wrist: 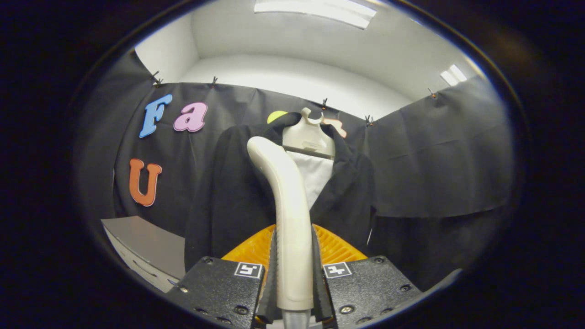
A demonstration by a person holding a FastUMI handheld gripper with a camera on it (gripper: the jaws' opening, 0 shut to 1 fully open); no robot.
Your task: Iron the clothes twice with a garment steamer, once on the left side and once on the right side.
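Item one, my gripper (pixel 293 274), bottom centre of the frame: both fingers (pixel 219 285) closed against the sides of the garment steamer handle (pixel 285 214), so I have it clamped with only the handle's width between them. Item two, the handle itself: pale, upright, rising from between the fingers to the middle of the frame and curving over to the left at its top. Item three, a ribbed orange part (pixel 338 246) just behind the fingers, either side of the handle. Item four, a black jacket (pixel 228 196) on a pale hanger (pixel 308 135), centre of the frame beyond the steamer, open at the front over a white panel (pixel 317 176). Item five, a grey board or tabletop (pixel 146 246), lower left. Whether the steamer head touches the jacket, I cannot tell.
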